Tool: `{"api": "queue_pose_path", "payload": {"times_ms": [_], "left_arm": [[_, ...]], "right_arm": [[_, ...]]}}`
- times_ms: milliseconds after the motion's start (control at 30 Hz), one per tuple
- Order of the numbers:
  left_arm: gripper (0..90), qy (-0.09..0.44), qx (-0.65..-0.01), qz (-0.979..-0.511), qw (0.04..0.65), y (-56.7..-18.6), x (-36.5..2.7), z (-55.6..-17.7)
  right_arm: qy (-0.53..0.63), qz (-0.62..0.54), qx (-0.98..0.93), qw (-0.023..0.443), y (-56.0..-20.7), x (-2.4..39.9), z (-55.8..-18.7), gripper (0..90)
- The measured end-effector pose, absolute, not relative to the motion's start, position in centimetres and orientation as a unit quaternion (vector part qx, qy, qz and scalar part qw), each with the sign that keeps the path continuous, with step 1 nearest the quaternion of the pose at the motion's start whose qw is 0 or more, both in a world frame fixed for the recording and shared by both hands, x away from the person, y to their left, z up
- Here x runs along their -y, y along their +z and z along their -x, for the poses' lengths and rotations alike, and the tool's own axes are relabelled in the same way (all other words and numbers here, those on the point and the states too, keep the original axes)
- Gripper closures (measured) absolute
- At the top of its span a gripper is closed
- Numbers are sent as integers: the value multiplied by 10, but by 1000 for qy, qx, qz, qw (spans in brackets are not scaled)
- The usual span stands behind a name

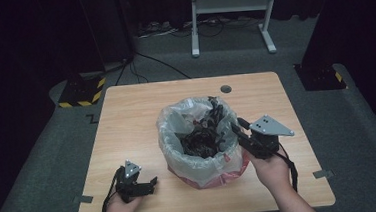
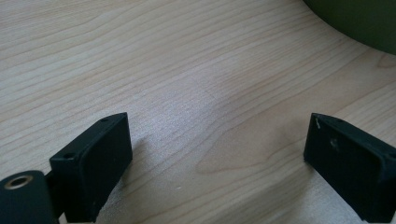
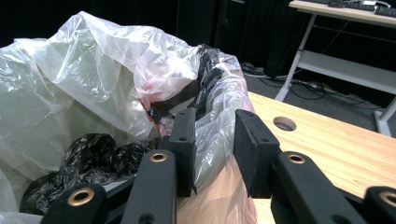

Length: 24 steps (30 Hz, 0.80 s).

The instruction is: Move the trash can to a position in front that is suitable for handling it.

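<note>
My left gripper (image 1: 149, 183) rests low on the wooden table (image 1: 127, 125) near its front-left edge, held in my left hand (image 1: 120, 211). Its jaws are spread wide with bare wood grain between them, pinching nothing. In the left gripper view a dark green curved edge (image 2: 359, 21) sits at the upper right, well apart from the jaws.

In the middle of the table stands a bin lined with a clear plastic bag (image 1: 178, 136), crumpled black plastic (image 1: 198, 140) lying inside.

My right gripper (image 1: 236, 127) reaches in from the bin's right side. In the right gripper view its jaws straddle the bag's rim (image 3: 215, 126), one inside, one outside, still slightly parted around the gathered film.
</note>
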<state>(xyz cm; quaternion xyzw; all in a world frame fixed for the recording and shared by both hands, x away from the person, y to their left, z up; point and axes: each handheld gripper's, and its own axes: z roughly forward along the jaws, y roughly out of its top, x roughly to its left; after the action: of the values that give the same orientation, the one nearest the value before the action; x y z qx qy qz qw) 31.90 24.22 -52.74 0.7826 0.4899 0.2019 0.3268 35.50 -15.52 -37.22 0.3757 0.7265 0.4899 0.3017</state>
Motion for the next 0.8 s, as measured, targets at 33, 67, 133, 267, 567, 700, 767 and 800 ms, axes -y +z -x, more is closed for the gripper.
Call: {"api": "queue_pose_path", "payload": {"times_ms": [33,67,133,267,567,700,767,800], "left_arm": [[76,202,-490,-783,327,-527,-242,-319],[76,202,-490,-783,327,-527,-242,-319],[76,202,-490,-783,327,-527,-242,-319],[76,202,-490,-783,327,-527,-242,-319],[76,202,-490,-783,327,-527,-242,-319],[76,202,-490,-783,327,-527,-242,-319],[76,201,-490,-783,326,-527,-242,-319],[76,201,-490,-783,326,-527,-242,-319]], "right_arm": [[489,-375,-727,304,-372,155,-354,691],[489,-375,-727,304,-372,155,-354,685],[491,-373,-725,307,-372,156,-353,658],[496,-374,-712,327,-367,164,-349,622],[501,-391,-686,354,-380,192,-348,545],[495,-409,-678,359,-402,204,-349,526],[490,-421,-676,354,-416,210,-351,514],[488,-425,-676,352,-420,212,-351,509]]}}
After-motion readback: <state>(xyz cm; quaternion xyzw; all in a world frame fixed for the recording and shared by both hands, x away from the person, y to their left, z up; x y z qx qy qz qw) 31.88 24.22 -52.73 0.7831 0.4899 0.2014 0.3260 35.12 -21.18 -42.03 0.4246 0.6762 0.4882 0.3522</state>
